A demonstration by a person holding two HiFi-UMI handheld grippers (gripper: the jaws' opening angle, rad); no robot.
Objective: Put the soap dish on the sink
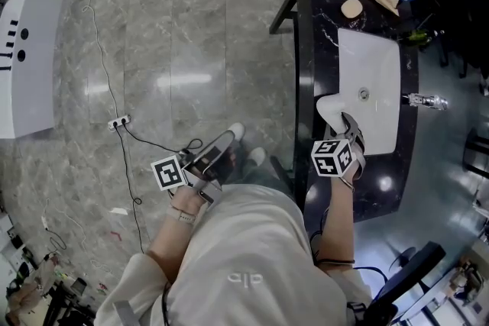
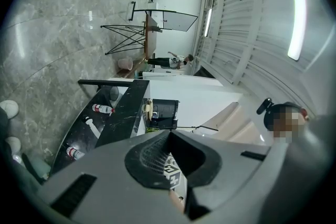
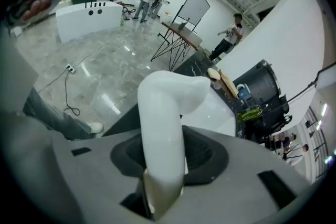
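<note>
Soap dish (image 3: 164, 113): pinched edge-on in right gripper (image 3: 167, 162) jaws; long axis points forward, away from them, over sink (image 1: 378, 65) edge
Left gripper (image 2: 169, 136): jaws pressed together, empty

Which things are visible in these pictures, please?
soap dish: one, white, at basin's near corner, gripped
basin: one, white, in the counter
counter: one, black, right side
faucet: one, chrome, beside basin
round bar: one, beige, counter's far end
power strip: one, white, on grey floor
cabinet: one, white, far left
left gripper: one, grey, shut, empty
right gripper: one, grey, shut on the soap dish
</note>
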